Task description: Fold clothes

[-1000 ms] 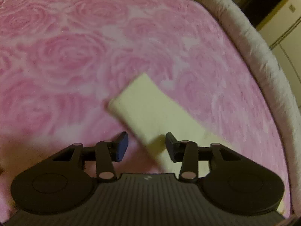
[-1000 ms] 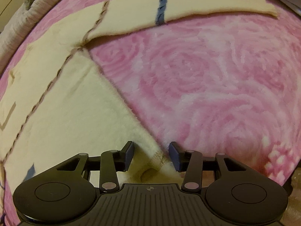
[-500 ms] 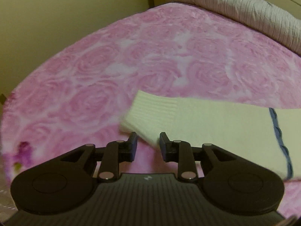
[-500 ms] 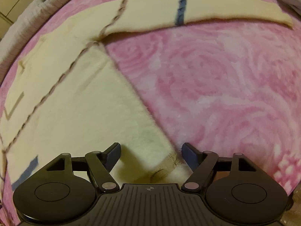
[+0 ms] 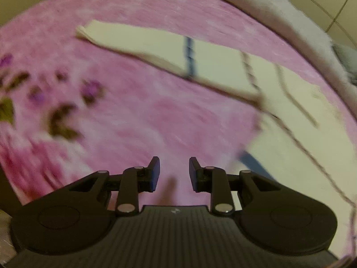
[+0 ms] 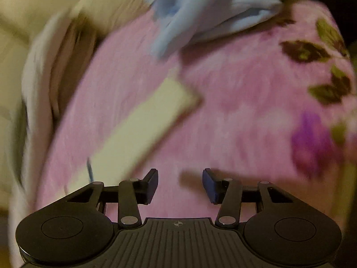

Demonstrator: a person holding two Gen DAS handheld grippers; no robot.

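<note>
1. The cream sweater (image 5: 290, 138) lay flat on the pink bed cover (image 5: 145, 116), one sleeve (image 5: 142, 42) stretched out.
2. Left gripper (image 5: 174, 171) and right gripper (image 6: 180, 183): jaws spread, holding nothing.
3. It looked soft, light and limp; cuff or hem corners seemed the best hold.

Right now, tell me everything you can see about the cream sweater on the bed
The cream sweater looks like a soft knit and lies flat on the pink rose blanket. One sleeve stretches out straight, crossed by a dark blue band, with a ribbed cuff at its end. Brownish stitched lines run across the shoulder and body. Both views are motion-blurred. Neither gripper touches it.
</note>
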